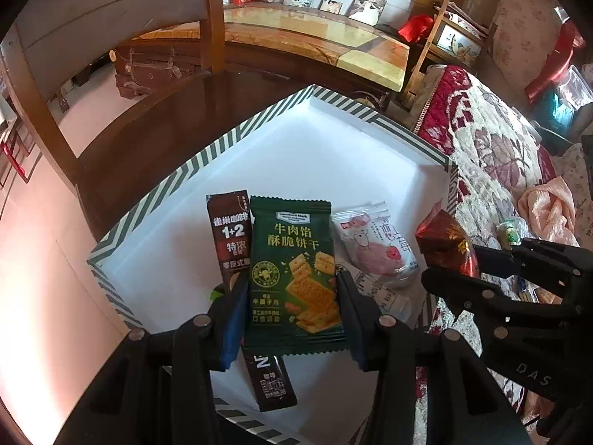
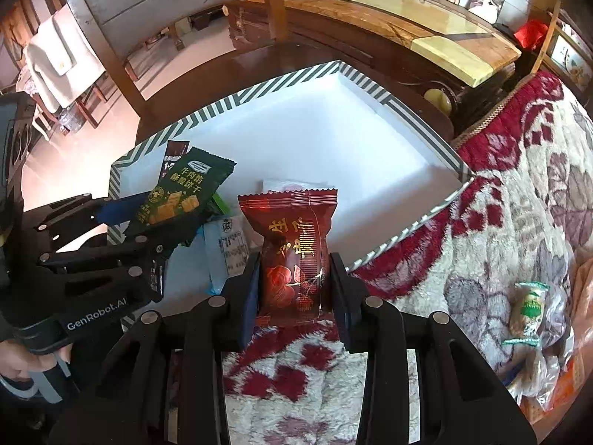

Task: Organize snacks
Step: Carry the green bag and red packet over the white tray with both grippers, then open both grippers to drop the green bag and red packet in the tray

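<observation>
My left gripper (image 1: 292,285) is shut on a dark green cracker packet (image 1: 294,259), held above the white box with a green-striped rim (image 1: 155,196). Inside the box lie a brown coffee stick (image 1: 229,237) and a pale pink snack packet (image 1: 374,248). My right gripper (image 2: 294,278) is shut on a red wrapped snack (image 2: 292,252), hanging over the box's near edge (image 2: 407,230). In the right wrist view the left gripper (image 2: 155,218) shows at the left with the green packet (image 2: 178,196). The red snack (image 1: 444,241) also shows at the right of the left wrist view.
The box sits on a dark wooden chair seat (image 1: 148,141) beside a red-and-cream floral blanket (image 2: 519,204). A small green-and-white wrapped snack (image 2: 526,307) lies on clear bags on the blanket. A wooden table (image 2: 407,26) stands behind.
</observation>
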Demonstrator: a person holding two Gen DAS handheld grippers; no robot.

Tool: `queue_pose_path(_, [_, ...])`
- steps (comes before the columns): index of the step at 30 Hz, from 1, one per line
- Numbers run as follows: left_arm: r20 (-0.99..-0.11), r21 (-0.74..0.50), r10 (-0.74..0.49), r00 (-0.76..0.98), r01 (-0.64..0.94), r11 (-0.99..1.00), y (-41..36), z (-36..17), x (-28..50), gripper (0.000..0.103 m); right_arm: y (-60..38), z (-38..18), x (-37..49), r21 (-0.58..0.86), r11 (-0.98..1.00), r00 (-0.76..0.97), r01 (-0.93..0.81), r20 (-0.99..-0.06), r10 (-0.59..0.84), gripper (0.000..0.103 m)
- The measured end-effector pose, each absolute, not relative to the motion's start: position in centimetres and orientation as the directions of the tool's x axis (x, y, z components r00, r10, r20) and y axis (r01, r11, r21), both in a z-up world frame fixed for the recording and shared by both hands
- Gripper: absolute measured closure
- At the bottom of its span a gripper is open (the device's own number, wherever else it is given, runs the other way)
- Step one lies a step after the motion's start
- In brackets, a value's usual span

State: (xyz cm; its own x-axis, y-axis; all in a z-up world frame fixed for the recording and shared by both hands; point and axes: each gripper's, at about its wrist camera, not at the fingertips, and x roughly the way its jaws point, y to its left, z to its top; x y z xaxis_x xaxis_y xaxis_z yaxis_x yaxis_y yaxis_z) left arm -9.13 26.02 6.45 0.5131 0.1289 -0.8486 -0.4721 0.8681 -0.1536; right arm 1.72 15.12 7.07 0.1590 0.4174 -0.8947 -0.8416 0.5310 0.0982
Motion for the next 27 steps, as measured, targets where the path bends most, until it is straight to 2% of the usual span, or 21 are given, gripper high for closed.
queue_pose_path(27, [-0.847,-0.157,0.142,0.511,-0.497,0.853,26.9,5.9,-9.3,0.054,18.7,5.1,2.1,0.106,0.518,0.114,-0.849,-0.920,0.375,0.069])
